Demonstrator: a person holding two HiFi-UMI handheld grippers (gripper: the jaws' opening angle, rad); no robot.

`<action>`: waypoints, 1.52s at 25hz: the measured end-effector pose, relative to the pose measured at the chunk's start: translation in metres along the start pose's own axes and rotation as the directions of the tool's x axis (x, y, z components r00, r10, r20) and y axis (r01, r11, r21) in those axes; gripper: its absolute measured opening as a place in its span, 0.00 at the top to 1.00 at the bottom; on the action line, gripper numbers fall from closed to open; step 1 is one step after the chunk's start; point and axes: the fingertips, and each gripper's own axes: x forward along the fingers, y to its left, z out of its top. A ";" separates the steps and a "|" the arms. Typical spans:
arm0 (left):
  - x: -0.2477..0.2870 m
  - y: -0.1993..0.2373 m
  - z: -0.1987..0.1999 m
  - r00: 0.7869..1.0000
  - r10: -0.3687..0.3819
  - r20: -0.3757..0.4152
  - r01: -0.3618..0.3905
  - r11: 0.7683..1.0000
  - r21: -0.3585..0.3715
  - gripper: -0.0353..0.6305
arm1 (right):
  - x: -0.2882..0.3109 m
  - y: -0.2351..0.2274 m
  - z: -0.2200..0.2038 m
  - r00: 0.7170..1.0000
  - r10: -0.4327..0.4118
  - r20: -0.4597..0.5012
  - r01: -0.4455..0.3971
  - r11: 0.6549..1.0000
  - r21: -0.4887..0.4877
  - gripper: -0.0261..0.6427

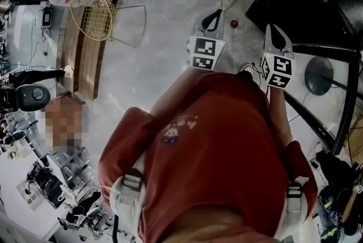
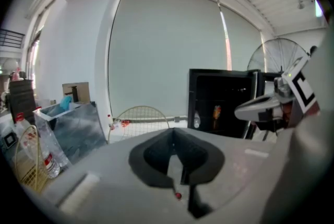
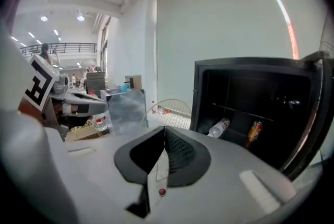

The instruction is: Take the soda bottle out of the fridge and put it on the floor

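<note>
Soda bottle (image 3: 254, 131), which I take to be the small orange container, leans on a shelf far inside the open fridge (image 3: 250, 67). Nothing has been fetched yet, so this looks like the approach.

At the left, the left gripper (image 1: 213, 20) is held out in front of the person, its fingers pressed together on nothing. Just to its right, the right gripper (image 1: 275, 37) has its jaws likewise closed and empty, and it faces the fridge more squarely. On the shelf, a clear bottle (image 3: 219, 127) with a red label lies on its side, left of the orange container and near it but apart.

As I judge it, one gripper must next spread its jaws, reach into the dark compartment and close on the orange container without knocking the clear bottle. It can then lower it to the floor (image 1: 142, 66).

The orange thing is too small and dim to tell bottle from can. Each gripper's own body cuts off the fridge's lower part, and in the head view the person's torso hides the near floor.
</note>
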 end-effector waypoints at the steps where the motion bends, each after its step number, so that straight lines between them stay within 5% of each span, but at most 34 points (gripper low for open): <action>1: -0.002 0.001 0.008 1.000 -0.002 0.013 0.002 1.000 0.007 0.95 | 0.000 -0.002 0.010 1.000 -0.006 0.016 0.006 1.000 0.001 0.96; 9: -0.008 0.017 0.038 0.996 0.048 0.070 -0.049 0.999 0.017 0.95 | -0.009 -0.013 0.048 0.995 -0.037 0.094 0.036 0.999 0.014 0.96; 38: -0.021 0.009 0.034 0.996 0.053 0.069 -0.057 0.997 0.044 0.95 | -0.021 -0.015 0.041 0.992 -0.037 0.122 0.036 0.999 0.012 0.96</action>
